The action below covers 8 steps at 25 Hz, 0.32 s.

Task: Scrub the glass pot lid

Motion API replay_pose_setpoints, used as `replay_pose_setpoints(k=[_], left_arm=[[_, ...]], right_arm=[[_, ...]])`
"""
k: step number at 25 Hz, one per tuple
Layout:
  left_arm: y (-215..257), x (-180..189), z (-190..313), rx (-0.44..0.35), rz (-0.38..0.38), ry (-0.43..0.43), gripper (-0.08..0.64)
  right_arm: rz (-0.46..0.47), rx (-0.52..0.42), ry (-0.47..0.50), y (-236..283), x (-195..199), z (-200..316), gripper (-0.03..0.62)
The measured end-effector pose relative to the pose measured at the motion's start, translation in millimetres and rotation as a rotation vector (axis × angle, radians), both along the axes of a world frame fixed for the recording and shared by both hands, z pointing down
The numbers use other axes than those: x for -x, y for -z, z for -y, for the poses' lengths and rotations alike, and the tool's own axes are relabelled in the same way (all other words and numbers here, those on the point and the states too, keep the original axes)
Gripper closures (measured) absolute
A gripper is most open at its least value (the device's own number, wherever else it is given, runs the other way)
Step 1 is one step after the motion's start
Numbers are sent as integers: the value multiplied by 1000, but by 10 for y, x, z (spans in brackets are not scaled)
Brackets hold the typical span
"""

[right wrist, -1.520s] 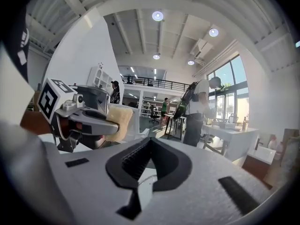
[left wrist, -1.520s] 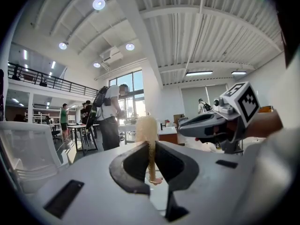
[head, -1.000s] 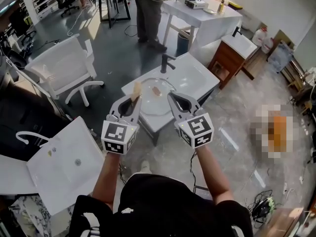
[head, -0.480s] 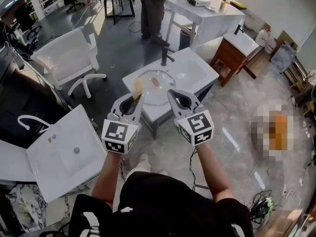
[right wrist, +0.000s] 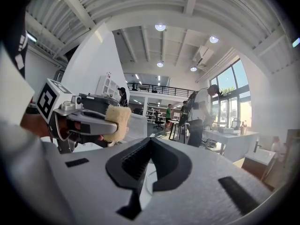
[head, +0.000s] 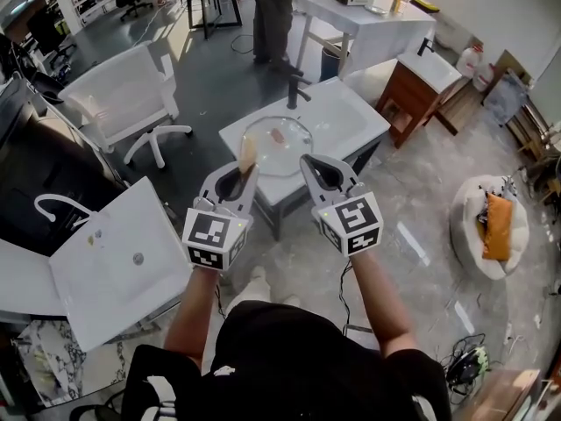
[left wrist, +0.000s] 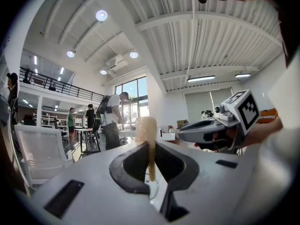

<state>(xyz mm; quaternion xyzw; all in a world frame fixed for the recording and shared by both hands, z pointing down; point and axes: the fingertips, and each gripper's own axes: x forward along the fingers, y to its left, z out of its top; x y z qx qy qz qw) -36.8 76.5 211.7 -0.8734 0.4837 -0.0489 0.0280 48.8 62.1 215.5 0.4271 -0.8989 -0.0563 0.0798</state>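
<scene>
The room is bright with daylight from the tall windows (left wrist: 133,93) and from round ceiling lamps (left wrist: 101,15). The head view is sharp, with pale reflections on the glossy floor (head: 410,239). Both gripper views are bent like a fisheye with black corners, the windows are washed out, and the right gripper (right wrist: 150,139) near the lens looks a little soft.

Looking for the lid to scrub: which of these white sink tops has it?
The sink top straight ahead, the one with the black faucet: the glass pot lid lies on it, unlike the rest.
</scene>
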Motion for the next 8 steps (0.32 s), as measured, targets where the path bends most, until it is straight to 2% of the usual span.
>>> replay_pose_setpoints(k=[8], left_arm=[[18, -2, -65, -4, -6, -11, 540]], right_arm=[[-4, -7, -5, 24, 8, -66, 592]])
